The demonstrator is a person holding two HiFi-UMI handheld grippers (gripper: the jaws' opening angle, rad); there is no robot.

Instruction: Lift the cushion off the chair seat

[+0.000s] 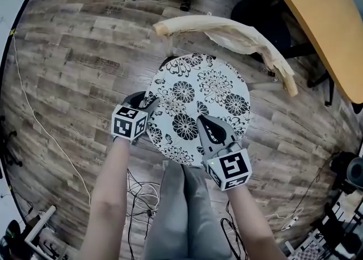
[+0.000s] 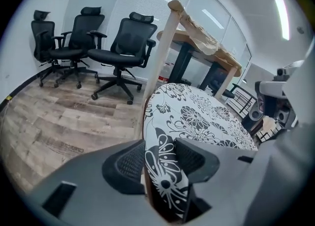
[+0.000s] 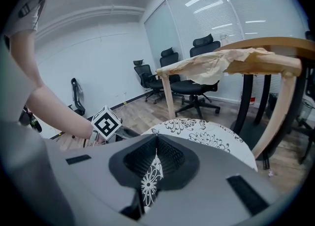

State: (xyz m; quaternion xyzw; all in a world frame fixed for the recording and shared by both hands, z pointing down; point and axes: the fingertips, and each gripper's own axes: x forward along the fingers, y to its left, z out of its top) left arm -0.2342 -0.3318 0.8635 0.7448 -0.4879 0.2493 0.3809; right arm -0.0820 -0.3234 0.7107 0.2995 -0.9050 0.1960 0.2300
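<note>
A round white cushion (image 1: 198,100) with black flowers lies on the seat of a wooden chair. My left gripper (image 1: 148,105) is at its left rim. In the left gripper view the thick cushion edge (image 2: 162,171) fills the gap of the left gripper (image 2: 160,163), and both pads touch it. My right gripper (image 1: 205,127) is at the near right rim. In the right gripper view the right gripper (image 3: 153,161) has its jaws nearly together, pinching a thin fold of the cushion (image 3: 206,134).
The curved chair back (image 1: 227,29), wrapped in pale paper, rises behind the cushion. A yellow-wood table (image 1: 317,21) stands at the far right. Black office chairs (image 2: 123,48) line the wall. Cables (image 1: 142,196) lie on the floor by the person's legs (image 1: 181,213).
</note>
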